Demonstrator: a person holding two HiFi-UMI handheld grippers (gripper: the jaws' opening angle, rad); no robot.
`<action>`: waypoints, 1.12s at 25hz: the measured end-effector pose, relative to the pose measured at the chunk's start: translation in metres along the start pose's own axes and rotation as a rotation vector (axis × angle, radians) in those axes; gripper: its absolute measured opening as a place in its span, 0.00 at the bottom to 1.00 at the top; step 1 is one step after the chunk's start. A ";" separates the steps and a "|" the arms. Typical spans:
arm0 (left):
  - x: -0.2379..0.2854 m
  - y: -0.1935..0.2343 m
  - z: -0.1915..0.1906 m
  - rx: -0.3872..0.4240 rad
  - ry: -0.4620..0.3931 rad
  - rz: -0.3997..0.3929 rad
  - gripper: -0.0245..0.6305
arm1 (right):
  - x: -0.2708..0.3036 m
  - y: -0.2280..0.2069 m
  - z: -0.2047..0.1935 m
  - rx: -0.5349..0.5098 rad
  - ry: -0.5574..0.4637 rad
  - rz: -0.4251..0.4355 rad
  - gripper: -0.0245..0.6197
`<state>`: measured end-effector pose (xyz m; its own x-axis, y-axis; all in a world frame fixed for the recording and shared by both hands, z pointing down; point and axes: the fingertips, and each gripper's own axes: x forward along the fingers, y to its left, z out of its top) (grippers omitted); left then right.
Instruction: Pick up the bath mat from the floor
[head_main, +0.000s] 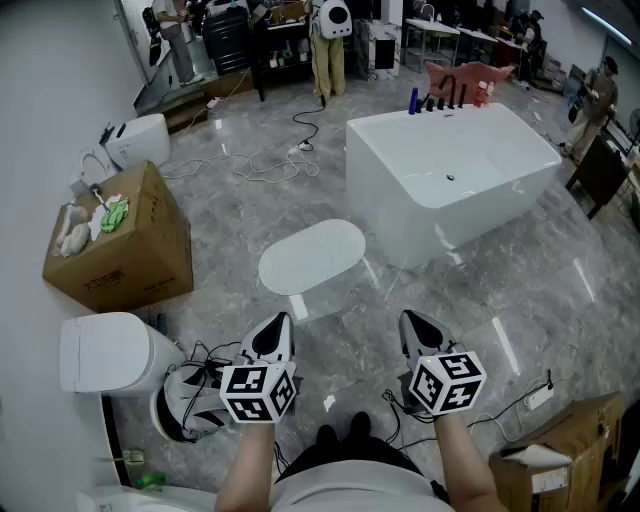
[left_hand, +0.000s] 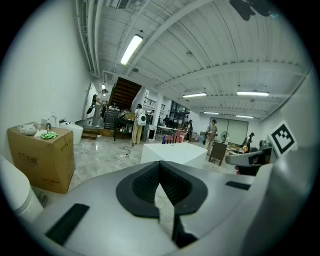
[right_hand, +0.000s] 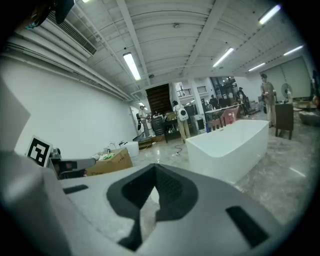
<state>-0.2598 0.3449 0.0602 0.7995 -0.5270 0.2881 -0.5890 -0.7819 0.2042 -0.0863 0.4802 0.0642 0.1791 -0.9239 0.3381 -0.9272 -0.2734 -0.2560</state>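
At mid-left sits a brown cardboard box (head_main: 120, 245); lower centre, the left gripper (head_main: 277, 325) hovers, its fingers (left_hand: 145, 184) closed together on nothing; the white oval bath mat (head_main: 312, 256) lies flat on the grey marble floor (head_main: 230, 232) at mid-frame; the right gripper (head_main: 412, 322) has fingers (right_hand: 172, 192) likewise closed, empty; a white bathtub (head_main: 450, 180) stands upper right.

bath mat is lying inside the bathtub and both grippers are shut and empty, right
No: the bath mat lies on the floor beside the bathtub, not inside it, as the head view shows. The left gripper and right gripper are shut and empty.
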 end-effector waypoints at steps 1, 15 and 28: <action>0.001 0.000 0.000 0.001 0.001 -0.002 0.04 | 0.000 0.000 -0.001 -0.002 0.003 0.000 0.04; 0.016 -0.005 -0.016 -0.004 0.036 0.068 0.06 | -0.002 -0.042 0.005 -0.035 -0.022 -0.078 0.04; 0.034 -0.014 -0.017 -0.022 0.037 0.102 0.28 | 0.001 -0.086 0.000 -0.069 0.037 -0.078 0.27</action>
<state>-0.2264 0.3434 0.0835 0.7310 -0.5902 0.3425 -0.6695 -0.7175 0.1922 -0.0060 0.5025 0.0870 0.2408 -0.8894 0.3886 -0.9316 -0.3241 -0.1644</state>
